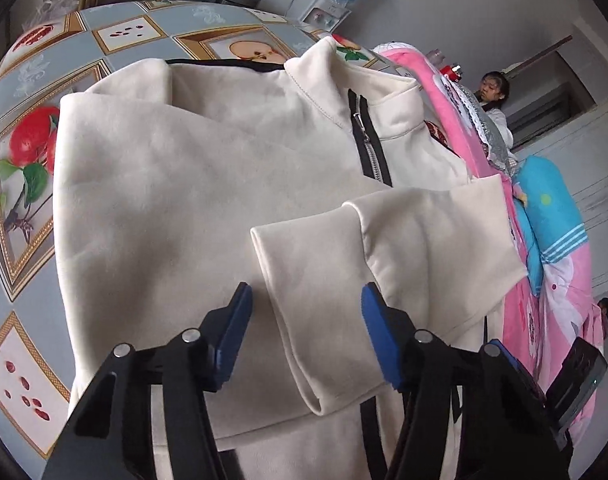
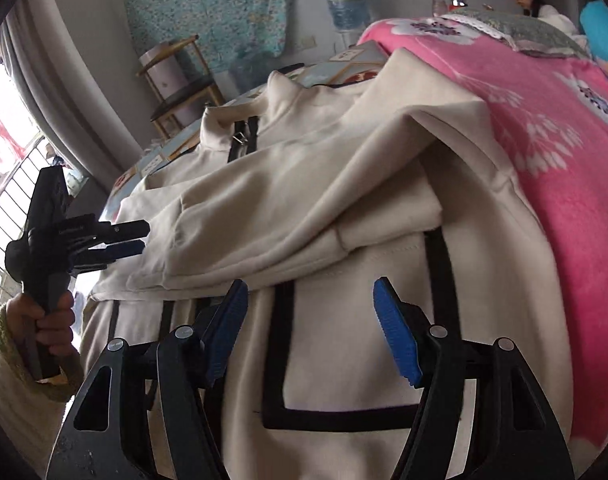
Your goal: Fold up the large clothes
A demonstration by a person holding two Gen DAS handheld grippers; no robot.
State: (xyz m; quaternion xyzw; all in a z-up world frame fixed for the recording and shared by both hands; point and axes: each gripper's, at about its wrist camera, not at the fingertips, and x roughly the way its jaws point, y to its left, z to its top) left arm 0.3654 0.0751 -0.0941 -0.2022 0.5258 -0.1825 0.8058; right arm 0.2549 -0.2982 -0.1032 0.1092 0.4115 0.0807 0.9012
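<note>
blue-padded fingers of the left gripper sit nearest the lens, parted, with nothing pinched between them; a folded cream sleeve lies just ahead of and below their gap. likewise the right gripper stands released, its pads clear of the cloth, hovering over the lower front of the cream jacket where black trim outlines a pocket.

spread beyond both pairs of tongs, the jacket rests on a fruit-patterned table, collar and black zipper at the far end, a pink blanket just beside it on the right gripper's right.

it looks like thick, soft fleece: light enough to lift, limp, likely to sag and drag its layers along. a firm hold probably wants a doubled edge, such as the hem or the sleeve cuff, rather than flat cloth. the zipper is the only stiff part.
</note>
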